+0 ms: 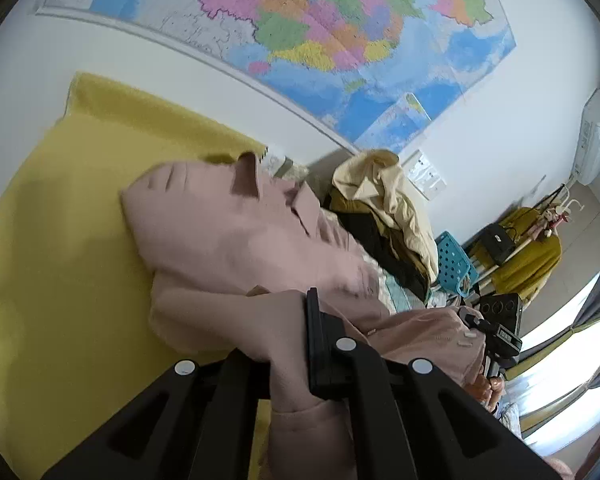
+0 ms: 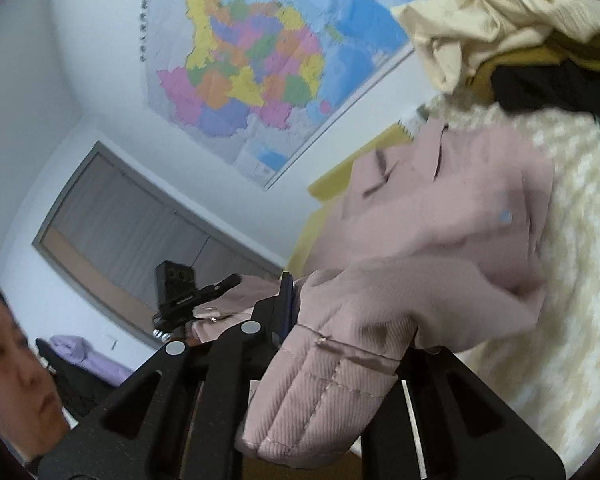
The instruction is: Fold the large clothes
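Garment: pink coat [image 1: 236, 240], centre of the left wrist view, body slumped on the yellow sheet [image 1: 60, 240], collar end toward the upper middle of the frame. In the right wrist view the same coat fills the centre and right, over the cream patterned cover [image 2: 560, 320].
Left gripper: left gripper [image 1: 296, 344], lower centre of its frame, clamped on a fold of pink cloth that passes between the fingers and hangs below them.
Right gripper: right gripper [image 2: 340, 320], lower centre of its frame, closed on a ribbed, stitched hem or cuff; cloth drapes over the right finger and hides it.
Reason for hold: two separate grips on one edge probably allow the edge to be raised and carried across as a straight line, giving a clean fold.
Motion blur: coat surface is smeared in both views, so seams and exact fold lines cannot be read.
Clothes pile: cream and dark garments [image 1: 388, 208], right of centre in the left wrist view, just beside the coat; likely awaiting folding.
Background: wall map [image 1: 340, 32], top of the frame.
Stage: judged mid-fold, not yet flat.
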`<move>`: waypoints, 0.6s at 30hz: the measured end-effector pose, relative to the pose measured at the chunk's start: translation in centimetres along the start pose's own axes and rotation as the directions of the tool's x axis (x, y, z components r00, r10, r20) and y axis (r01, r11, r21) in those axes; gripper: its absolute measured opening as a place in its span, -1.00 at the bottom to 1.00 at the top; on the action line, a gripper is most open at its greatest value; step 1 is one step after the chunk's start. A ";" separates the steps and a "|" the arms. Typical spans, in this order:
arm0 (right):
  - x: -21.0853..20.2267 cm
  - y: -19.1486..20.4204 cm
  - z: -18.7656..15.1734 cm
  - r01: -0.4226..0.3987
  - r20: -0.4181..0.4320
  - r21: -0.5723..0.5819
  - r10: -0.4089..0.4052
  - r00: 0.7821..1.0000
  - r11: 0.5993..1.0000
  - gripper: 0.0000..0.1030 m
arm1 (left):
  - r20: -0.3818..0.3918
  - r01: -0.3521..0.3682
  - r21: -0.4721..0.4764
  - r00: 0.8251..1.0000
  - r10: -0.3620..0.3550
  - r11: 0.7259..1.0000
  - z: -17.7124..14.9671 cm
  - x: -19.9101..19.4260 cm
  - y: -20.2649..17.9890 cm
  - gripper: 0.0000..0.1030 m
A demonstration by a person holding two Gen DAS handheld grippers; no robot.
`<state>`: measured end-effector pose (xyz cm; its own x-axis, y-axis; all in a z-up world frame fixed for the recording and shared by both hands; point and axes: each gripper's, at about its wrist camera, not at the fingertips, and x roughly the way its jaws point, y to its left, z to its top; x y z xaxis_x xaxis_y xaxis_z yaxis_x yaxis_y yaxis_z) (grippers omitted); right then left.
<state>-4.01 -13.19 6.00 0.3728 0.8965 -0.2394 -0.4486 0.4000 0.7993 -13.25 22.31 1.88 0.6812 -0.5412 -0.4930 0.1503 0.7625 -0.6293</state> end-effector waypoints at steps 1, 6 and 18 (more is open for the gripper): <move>0.4 -0.3 1.0 -0.006 0.003 0.009 0.006 1.000 1.000 -0.78 | 0.001 -0.011 0.011 1.000 0.011 1.000 1.1 0.4 -0.2 -0.96; 2.2 -1.5 5.7 0.017 0.025 0.033 -0.018 1.000 0.999 -0.77 | -0.008 -0.060 0.026 0.998 0.060 0.998 5.4 2.3 -0.2 -0.96; 8.7 -8.6 14.1 0.131 -0.007 0.161 -0.132 0.991 0.978 -0.77 | -0.124 -0.182 -0.077 0.977 0.171 0.980 13.7 11.3 5.0 -0.96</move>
<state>14.56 -11.52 4.80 0.4231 0.8374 -0.3461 -0.2594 0.4779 0.8392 5.00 24.89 1.36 0.6029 -0.4421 -0.6641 -0.0313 0.8187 -0.5734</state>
